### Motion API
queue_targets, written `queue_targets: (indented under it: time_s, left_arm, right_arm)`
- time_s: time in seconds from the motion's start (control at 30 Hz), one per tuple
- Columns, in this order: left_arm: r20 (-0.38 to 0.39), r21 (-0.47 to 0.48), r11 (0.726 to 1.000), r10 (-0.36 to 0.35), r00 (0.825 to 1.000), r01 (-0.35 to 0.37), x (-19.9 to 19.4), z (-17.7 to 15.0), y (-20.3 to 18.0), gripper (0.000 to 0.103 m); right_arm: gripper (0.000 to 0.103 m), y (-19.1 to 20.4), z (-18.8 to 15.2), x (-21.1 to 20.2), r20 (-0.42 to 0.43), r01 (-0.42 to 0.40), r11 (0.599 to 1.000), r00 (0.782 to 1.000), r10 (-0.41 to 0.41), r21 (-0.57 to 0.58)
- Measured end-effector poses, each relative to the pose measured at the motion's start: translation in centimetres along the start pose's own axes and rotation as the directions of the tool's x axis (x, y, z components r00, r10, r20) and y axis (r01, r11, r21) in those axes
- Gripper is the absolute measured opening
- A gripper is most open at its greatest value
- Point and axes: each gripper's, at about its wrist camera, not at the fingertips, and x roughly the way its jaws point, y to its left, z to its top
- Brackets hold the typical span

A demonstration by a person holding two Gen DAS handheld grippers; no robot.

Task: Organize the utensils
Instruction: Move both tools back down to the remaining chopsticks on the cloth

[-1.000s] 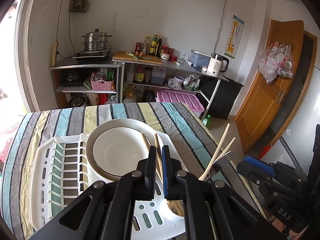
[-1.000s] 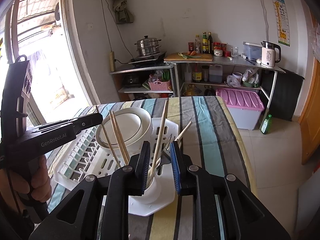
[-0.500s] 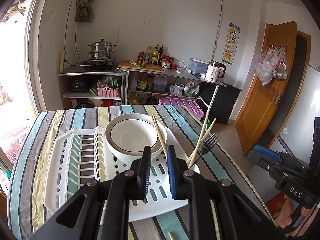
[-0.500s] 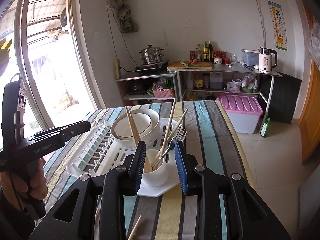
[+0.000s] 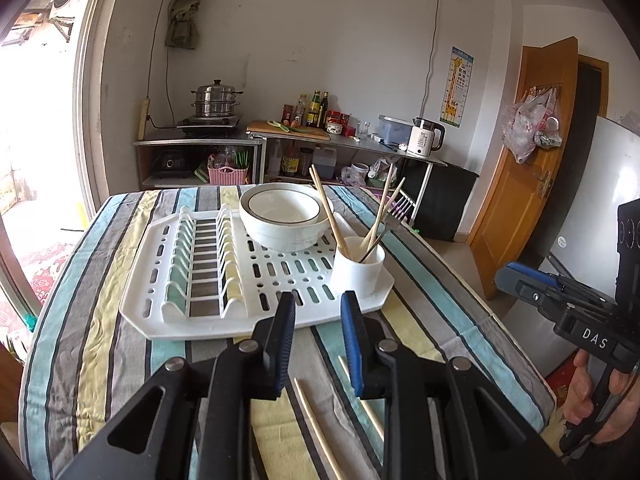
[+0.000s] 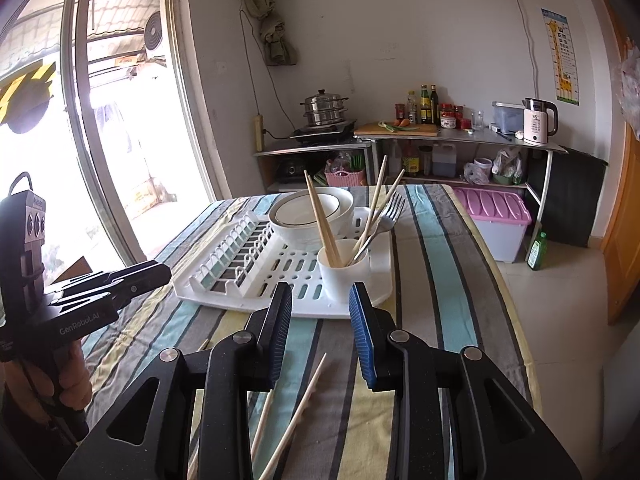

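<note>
Two loose pale wooden chopsticks (image 6: 296, 412) lie on the striped tablecloth (image 5: 100, 320), just in front of the white slotted plastic drying rack (image 5: 208, 320) and beneath both tools. The left gripper (image 5: 317, 312) and the right gripper (image 6: 320, 304) hover above them with fingers apart and nothing between the pads. The white cylindrical utensil cup (image 6: 343, 274) stands at the rack's near right corner — it already holds several chopsticks and a metal fork (image 6: 390, 206); a white ceramic bowl (image 5: 284, 216) sits behind it.

The step in hand is probably picking up a loose chopstick:
- Lower one gripper over the stick with the pads either side of it, across its length.
- Close near the middle, so that the stick does not pivot.
- Lift, tip it upright, and enter the cup clear of the leaning sticks.

Limits of view — the gripper bodies cover the near ends of the loose sticks, so you cannot confirm their full length or count. The cup's interior is not visible.
</note>
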Motion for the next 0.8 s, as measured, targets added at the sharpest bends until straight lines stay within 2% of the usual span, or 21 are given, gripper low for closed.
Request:
queue_targets:
  time_s: [0.47,0.8]
  left_arm:
    - [-0.043,-0.042,0.998,0.036,0.998,-0.038,-3.3,-6.4,1.6,0.025]
    - [-0.074,-0.051,0.997,0.048,0.996,-0.052,-3.4,-8.1,2.2,0.025]
  right_arm:
    - [0.031,1.1,-4.3,-2.0,-0.034,-0.03,0.999,0.999,0.031,0.021]
    - [0.031,1.5,-4.9,-1.4,-0.058,-0.037,0.999,0.998,0.038,0.021]
